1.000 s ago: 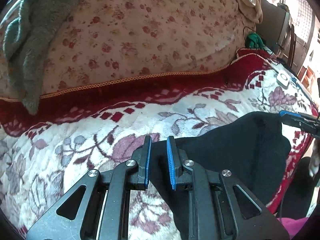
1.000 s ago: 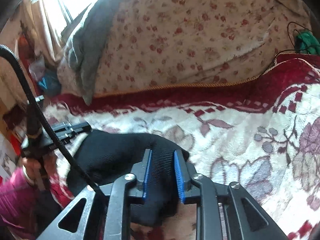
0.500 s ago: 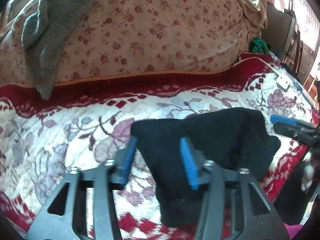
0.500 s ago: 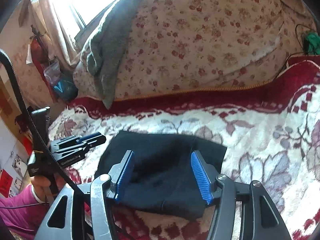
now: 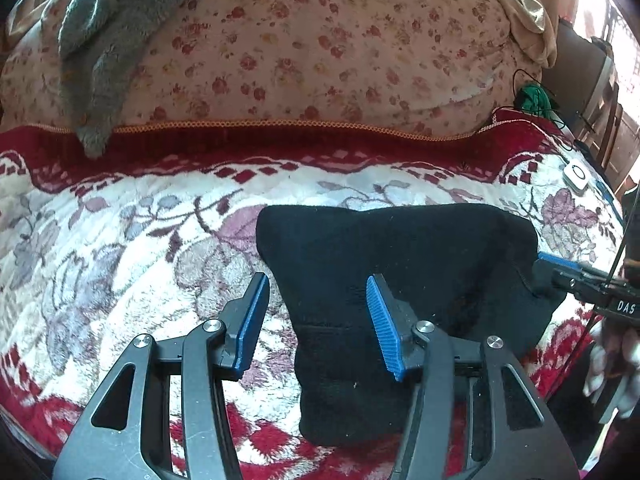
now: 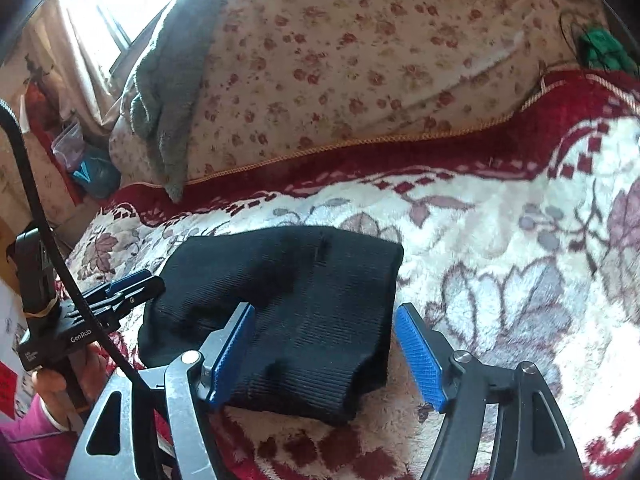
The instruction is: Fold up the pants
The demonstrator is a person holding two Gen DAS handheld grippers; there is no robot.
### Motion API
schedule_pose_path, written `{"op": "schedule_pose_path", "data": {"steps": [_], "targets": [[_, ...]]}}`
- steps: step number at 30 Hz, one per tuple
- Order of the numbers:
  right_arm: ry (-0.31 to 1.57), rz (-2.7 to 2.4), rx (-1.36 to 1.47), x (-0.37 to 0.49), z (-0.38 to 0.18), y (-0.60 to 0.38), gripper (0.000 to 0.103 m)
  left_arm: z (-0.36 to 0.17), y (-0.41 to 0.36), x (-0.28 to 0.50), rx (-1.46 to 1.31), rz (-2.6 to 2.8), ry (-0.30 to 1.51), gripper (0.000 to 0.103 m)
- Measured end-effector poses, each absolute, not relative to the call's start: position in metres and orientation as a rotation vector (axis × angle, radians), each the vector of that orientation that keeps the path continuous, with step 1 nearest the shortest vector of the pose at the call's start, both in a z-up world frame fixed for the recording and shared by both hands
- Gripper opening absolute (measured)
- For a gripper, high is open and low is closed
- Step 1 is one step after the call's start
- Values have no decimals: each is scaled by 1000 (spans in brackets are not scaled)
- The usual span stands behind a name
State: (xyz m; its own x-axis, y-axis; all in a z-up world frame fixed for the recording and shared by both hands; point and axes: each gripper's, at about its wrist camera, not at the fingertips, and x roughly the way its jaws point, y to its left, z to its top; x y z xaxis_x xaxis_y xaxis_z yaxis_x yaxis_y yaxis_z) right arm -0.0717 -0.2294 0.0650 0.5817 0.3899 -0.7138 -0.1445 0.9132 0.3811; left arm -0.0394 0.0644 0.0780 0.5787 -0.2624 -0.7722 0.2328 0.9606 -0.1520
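Note:
The black pants [image 5: 400, 272] lie folded into a compact bundle on the floral red-and-white blanket [image 5: 132, 240], near its front edge. My left gripper [image 5: 316, 316] is open and empty, pulled back just above the bundle's left side. In the right wrist view the same pants [image 6: 296, 300] lie flat, and my right gripper [image 6: 328, 348] is open and empty over their right end. Each gripper shows in the other's view: the right one [image 5: 576, 276] at the far right, the left one [image 6: 120, 292] at the far left.
A large floral quilt [image 5: 320, 60] is heaped behind the blanket, with a grey towel [image 5: 104, 40] draped over its left side. A green item with a black cable [image 5: 532, 96] and a small white device [image 5: 576, 176] lie at the far right. The bed's front edge is close below.
Both grippers were shut on the pants a second ago. They have opened, let go of the cloth and drawn back, leaving the folded bundle lying on the blanket.

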Motion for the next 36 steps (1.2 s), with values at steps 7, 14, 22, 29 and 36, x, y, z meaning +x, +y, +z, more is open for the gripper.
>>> {"op": "schedule_pose_path", "data": {"steps": [7,14,22,29,36], "targets": [[951,346,368,-60,42,-230,70,68,60,-32,-73,-296,932,52],[995,401,456,-44,19,-231,76,47,51,-23,-107,-300,995,70],[987,480,480,-37,9,-227,96,25,62,-19,-239,-280,1017,92],[983,489,432,-34,9,-220,84,21,63,-30,-250,-292,930,93],[936,517,485,-41,11,-230,61,23,63,-23,-250,-319,978,85]]}}
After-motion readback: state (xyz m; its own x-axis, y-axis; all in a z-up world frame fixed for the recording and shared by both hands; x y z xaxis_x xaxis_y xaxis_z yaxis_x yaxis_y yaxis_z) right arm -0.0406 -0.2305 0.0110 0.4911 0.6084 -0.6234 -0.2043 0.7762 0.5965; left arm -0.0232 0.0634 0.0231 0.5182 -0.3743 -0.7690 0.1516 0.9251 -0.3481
